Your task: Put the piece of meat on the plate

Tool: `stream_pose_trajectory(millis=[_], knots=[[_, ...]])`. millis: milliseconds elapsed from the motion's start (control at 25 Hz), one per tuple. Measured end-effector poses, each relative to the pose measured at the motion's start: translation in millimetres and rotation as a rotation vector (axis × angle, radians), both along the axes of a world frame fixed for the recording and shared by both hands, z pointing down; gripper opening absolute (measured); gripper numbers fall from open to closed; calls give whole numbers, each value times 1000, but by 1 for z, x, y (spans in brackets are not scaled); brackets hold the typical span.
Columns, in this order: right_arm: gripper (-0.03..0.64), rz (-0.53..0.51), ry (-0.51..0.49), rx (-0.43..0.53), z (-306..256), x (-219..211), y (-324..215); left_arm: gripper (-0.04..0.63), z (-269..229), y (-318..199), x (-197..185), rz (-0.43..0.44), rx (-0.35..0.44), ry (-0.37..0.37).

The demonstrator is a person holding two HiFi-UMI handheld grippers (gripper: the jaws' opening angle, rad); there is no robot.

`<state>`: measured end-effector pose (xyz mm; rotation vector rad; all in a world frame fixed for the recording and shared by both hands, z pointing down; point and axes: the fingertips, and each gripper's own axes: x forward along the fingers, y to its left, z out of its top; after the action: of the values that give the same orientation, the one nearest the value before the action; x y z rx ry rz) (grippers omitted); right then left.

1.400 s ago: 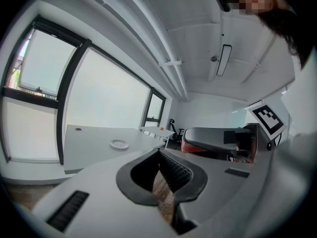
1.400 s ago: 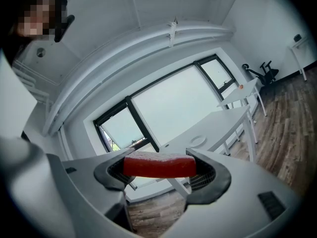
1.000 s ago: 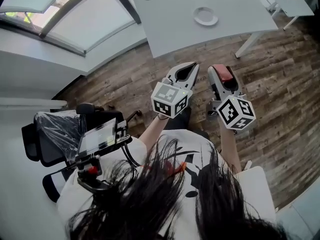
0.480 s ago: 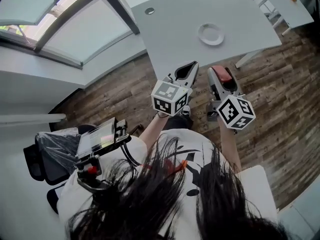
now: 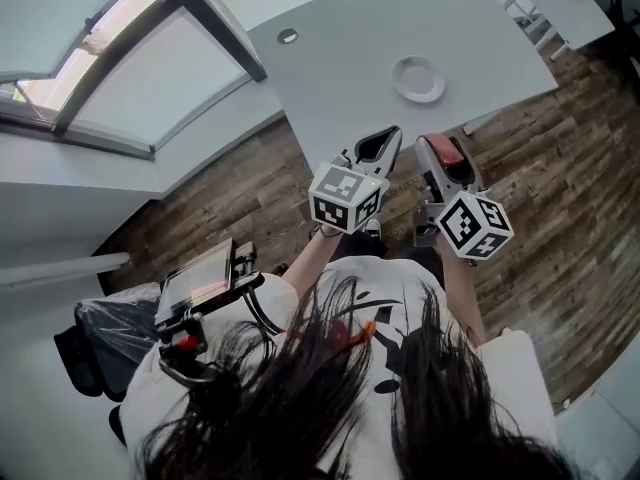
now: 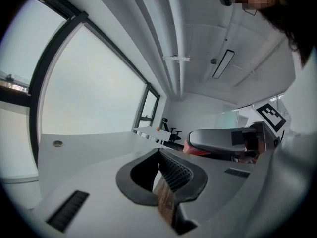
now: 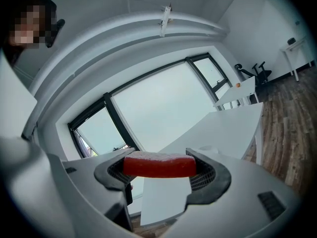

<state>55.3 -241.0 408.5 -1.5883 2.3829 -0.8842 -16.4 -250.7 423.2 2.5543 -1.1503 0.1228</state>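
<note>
Red and slab-shaped, the piece of meat (image 7: 159, 165) is pinched end to end between the jaws of the right gripper (image 7: 162, 172). It is carried in the air over the wooden floor (image 5: 560, 168), not over any surface. The left gripper (image 6: 166, 185) rides just beside the right one, on its left, with its jaws pressed together and nothing between them. The plate (image 5: 418, 78) lies bare on the white tabletop (image 5: 330, 48), well ahead of both grippers and almost straight along the right gripper's line (its own view catches the plate only as a faint pale disc beyond the meat). By my reading the step in hand is the carry: the meat is picked up and the plate not yet reached. The next move calls for bringing the right gripper forward past the tabletop edge, lowering it until the meat is just above the plate's middle, then spreading the jaws. The left gripper has no part to play.
</note>
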Motion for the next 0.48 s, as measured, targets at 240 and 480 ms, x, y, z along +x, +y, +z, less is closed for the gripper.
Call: stream_pose_trajectory(millis=[240,480], knots=[[328,15,3,-17,6,5,-2,6,9,1,3,10,-15,6],[328,-11,-9,-15,7,-3,-9,5,7,-7,-5,-14,-17,9]])
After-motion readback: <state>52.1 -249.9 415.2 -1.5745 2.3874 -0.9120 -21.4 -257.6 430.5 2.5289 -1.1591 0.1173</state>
